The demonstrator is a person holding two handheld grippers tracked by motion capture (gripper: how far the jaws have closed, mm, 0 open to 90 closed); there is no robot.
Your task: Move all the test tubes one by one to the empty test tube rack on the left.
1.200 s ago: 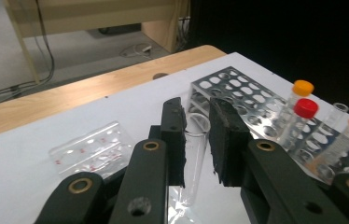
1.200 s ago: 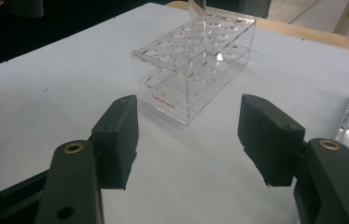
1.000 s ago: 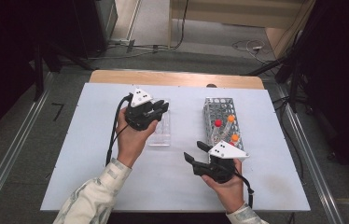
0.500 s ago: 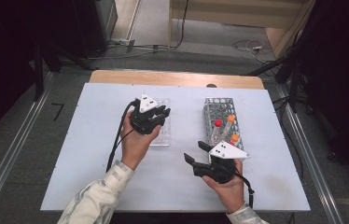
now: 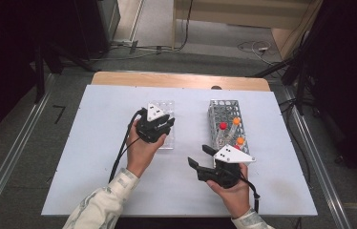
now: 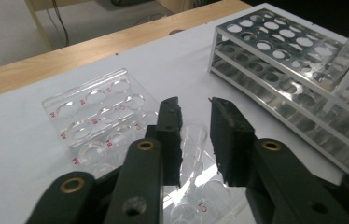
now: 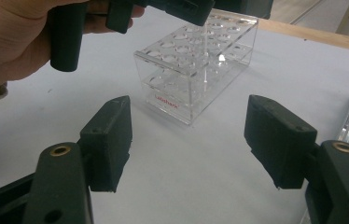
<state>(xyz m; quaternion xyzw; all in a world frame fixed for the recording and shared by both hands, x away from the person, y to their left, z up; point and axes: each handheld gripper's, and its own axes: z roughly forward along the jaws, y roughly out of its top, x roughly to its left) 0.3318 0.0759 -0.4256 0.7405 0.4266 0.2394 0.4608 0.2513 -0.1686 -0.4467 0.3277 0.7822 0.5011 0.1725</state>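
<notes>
Your left tool [image 6: 195, 135] has just been opening, its jaws narrow around a clear tube [image 6: 192, 154] standing in the clear rack [image 5: 164, 125] at the high view's centre. Your right tool [image 7: 189, 140] hangs wide and empty over the surface [image 5: 95, 143], lower right.

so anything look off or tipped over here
Nothing stands out. The clear rack sits flat on the table, and a clear tube stands upright in it between the left gripper jaws, which have just been opening. The metal rack is square, its capped tubes seated.
</notes>
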